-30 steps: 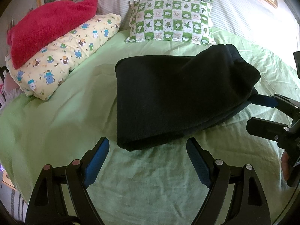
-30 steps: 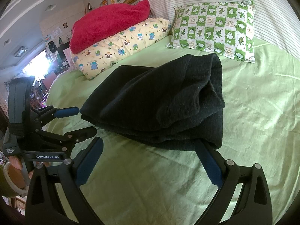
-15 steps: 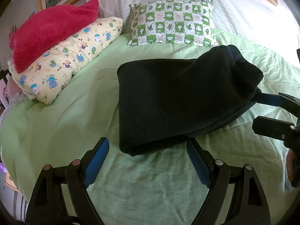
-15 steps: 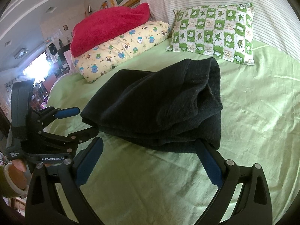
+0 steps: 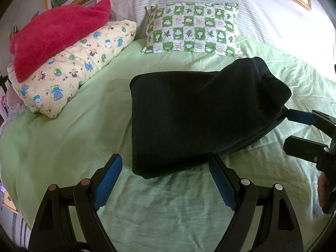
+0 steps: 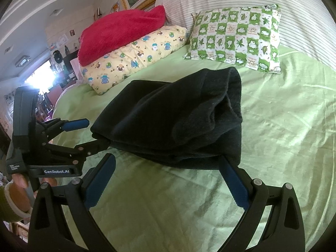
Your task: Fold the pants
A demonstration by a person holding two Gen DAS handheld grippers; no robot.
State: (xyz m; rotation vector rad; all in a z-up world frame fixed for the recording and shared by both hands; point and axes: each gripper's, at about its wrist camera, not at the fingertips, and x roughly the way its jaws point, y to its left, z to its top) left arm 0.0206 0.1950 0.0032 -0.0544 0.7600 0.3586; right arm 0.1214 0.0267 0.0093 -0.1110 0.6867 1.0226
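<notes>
The dark pants (image 5: 199,121) lie folded into a thick bundle in the middle of the green bed sheet (image 5: 63,138). My left gripper (image 5: 164,157) is open, and its fingertips straddle the bundle's near edge. At the right of the left wrist view, my right gripper (image 5: 287,128) is open too, with its upper blue pad against the bundle's side. In the right wrist view the pants (image 6: 178,121) lie just beyond my open right gripper (image 6: 167,157). The left gripper (image 6: 96,133) sits at the bundle's left corner. Neither gripper holds cloth.
A yellow cartoon pillow (image 5: 73,67) with a red blanket (image 5: 54,35) on top lies at the back left. A green-checked pillow (image 5: 193,31) leans on a striped bolster (image 5: 273,16). A hand (image 6: 16,191) holds the left gripper's handle.
The pants have not moved. Both cameras drifted a little, and the right gripper sits slightly further right in the left wrist view. Both grippers stay open.
</notes>
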